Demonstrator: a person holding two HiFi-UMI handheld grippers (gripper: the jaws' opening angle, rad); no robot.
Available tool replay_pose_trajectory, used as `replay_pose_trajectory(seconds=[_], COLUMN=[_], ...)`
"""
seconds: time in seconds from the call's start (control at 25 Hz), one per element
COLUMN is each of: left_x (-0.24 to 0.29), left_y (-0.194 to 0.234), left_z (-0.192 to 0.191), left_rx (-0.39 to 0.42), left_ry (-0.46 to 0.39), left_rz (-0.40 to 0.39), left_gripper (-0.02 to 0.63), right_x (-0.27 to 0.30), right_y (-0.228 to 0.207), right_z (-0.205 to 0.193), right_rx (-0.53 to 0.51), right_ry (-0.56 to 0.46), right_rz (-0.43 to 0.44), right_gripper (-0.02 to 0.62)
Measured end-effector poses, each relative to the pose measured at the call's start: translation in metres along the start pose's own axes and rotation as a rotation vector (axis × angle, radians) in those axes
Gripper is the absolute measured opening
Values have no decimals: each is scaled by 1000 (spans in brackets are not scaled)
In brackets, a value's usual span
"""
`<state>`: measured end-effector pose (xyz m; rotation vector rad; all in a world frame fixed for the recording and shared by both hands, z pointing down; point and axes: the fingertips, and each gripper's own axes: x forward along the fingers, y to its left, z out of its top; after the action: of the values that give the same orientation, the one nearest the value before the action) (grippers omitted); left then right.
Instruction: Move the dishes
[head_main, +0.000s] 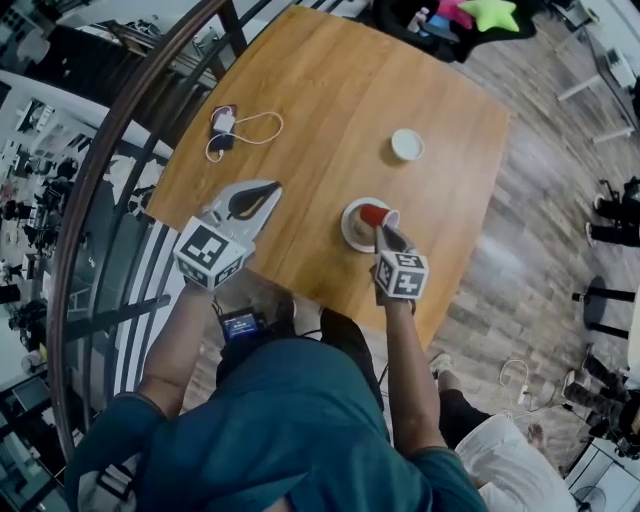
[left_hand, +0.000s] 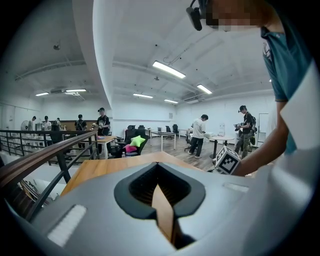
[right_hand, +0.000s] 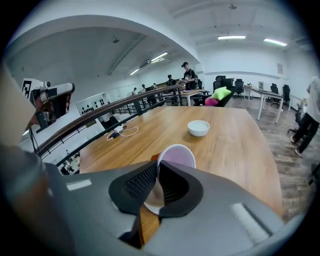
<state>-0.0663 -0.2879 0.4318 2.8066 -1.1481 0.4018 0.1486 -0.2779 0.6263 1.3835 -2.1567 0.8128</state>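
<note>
Spreading beneath both tools, the wooden bench (head_main: 330, 110) carries all the dishes. The left tool (head_main: 270, 188) hangs over the bench's near edge with its jaws pressed together and nothing between them; only a sliver of wood shows past them. The right tool (head_main: 383, 230) points down at the bench, well apart from the left one, and its jaws are clamped on the wall of a red cup (head_main: 375, 214), one pad inside the rim and one outside. Directly under that tool's tips lies a pale saucer (head_main: 350, 232). The cup is tilted over it, its pale inside facing back at the tool; its base seems to rest on the saucer, though the jaws hide the contact. Ahead of the right tool, well apart, a small white bowl (head_main: 407, 144) stands upright. Ahead of the left tool lies a white looped cable (head_main: 262, 124).
</note>
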Motion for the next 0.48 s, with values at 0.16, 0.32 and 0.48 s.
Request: replay_pose_trajectory(seconds=[0.16,0.32,0.48], left_x=[8,21,36], left_y=[-5,-13,-21], left_z=[1,-4,-9], left_rx=[1,1,-6], left_ry=[-5,-5,1], left_rz=[-19,-43,-65], left_gripper=[-3,-4,-4], right_x=[-19,-33,-47], right_y=[-17,-48,-81], right_z=[15,18,13], right_rx=[2,12,25], right_ry=[-45,-74,-68], right_rz=[-41,-98,-154], right_gripper=[29,29,29])
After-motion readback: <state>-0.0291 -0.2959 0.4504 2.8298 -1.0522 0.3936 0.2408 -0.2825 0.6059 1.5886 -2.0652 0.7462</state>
